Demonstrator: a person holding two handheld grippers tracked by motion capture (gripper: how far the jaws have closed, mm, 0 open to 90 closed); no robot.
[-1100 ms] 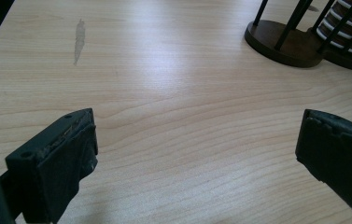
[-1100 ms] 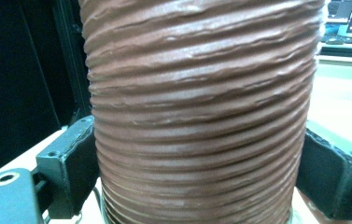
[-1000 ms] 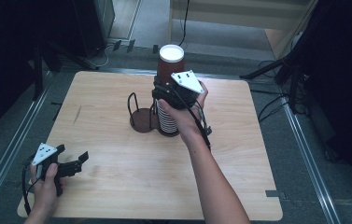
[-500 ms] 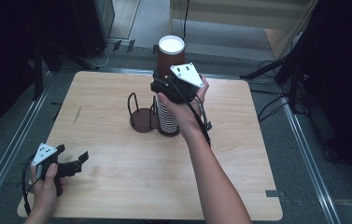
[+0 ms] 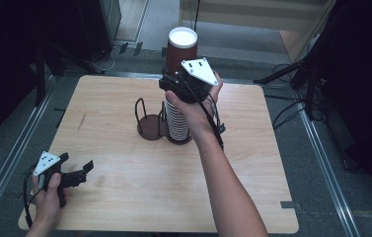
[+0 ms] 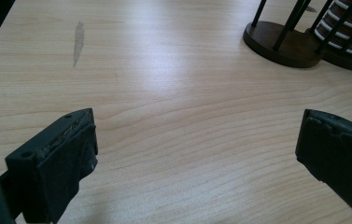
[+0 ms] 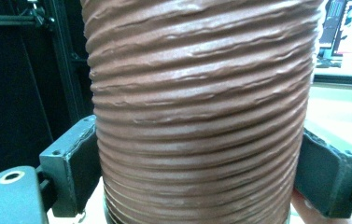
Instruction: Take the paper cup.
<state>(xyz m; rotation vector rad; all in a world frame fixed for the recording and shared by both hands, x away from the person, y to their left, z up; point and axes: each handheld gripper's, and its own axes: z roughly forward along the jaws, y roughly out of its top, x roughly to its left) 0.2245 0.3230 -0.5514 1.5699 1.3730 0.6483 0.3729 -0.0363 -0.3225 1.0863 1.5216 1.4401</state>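
A brown ribbed paper cup (image 5: 181, 49) with a white inside is held above a stack of cups (image 5: 177, 121) that stands in a dark wire holder (image 5: 150, 126) at the table's middle. My right gripper (image 5: 176, 81) is shut on the brown cup (image 7: 201, 112), one jaw on each side of its ribbed wall. Near the front left corner my left gripper (image 5: 82, 170) rests low over the wood, open with nothing between its jaws (image 6: 197, 154). The holder's empty round base (image 6: 278, 42) and the stack's foot (image 6: 346, 32) lie ahead of it.
The wooden table (image 5: 124, 163) has a grey smear (image 5: 81, 122) near its left side. Metal rails run along the floor on both sides. Dark stands and cables crowd the floor at the back right (image 5: 302, 84).
My right gripper has lifted the brown cup higher off the stack. The left gripper has stayed put.
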